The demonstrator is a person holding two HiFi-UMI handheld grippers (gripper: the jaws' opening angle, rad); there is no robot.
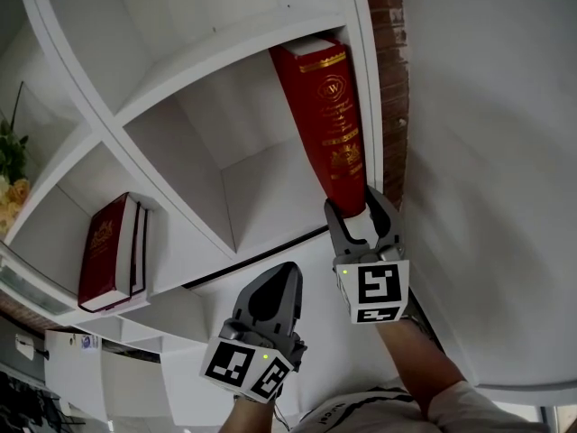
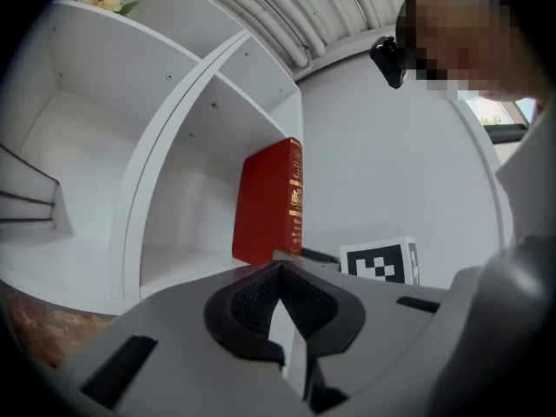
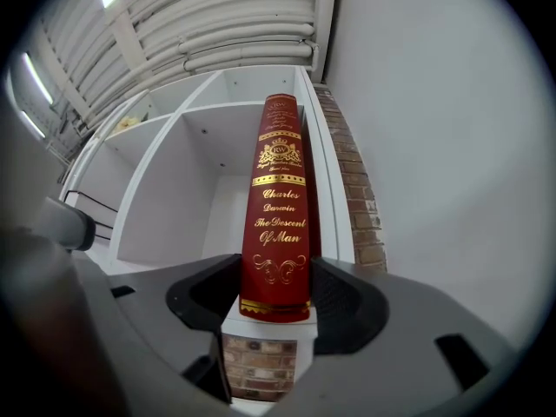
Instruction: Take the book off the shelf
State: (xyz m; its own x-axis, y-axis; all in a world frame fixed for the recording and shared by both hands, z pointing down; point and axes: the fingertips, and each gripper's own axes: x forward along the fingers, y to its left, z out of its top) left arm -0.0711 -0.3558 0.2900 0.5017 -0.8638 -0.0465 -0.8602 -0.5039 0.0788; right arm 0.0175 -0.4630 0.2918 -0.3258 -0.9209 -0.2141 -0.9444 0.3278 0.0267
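A thick red book (image 1: pixel 329 106) with gold lettering stands upright at the right end of a white shelf (image 1: pixel 180 70) compartment, against its side wall. My right gripper (image 1: pixel 353 204) is at the bottom of the spine. Its two jaws lie against either side of the book (image 3: pixel 278 224), so the right gripper (image 3: pixel 276 298) is shut on it. My left gripper (image 1: pixel 279 282) hangs lower and to the left, in front of the shelf's lower edge, shut with nothing in it. From the left gripper (image 2: pixel 278 272) the book (image 2: pixel 269 202) shows ahead.
Two dark red books (image 1: pixel 113 251) stand in a compartment at the left. A brick strip (image 1: pixel 388 61) and a plain white wall (image 1: pixel 487 152) lie right of the shelf. Flowers (image 1: pixel 11 165) show at the far left. The right gripper's marker cube (image 2: pixel 380 261) shows in the left gripper view.
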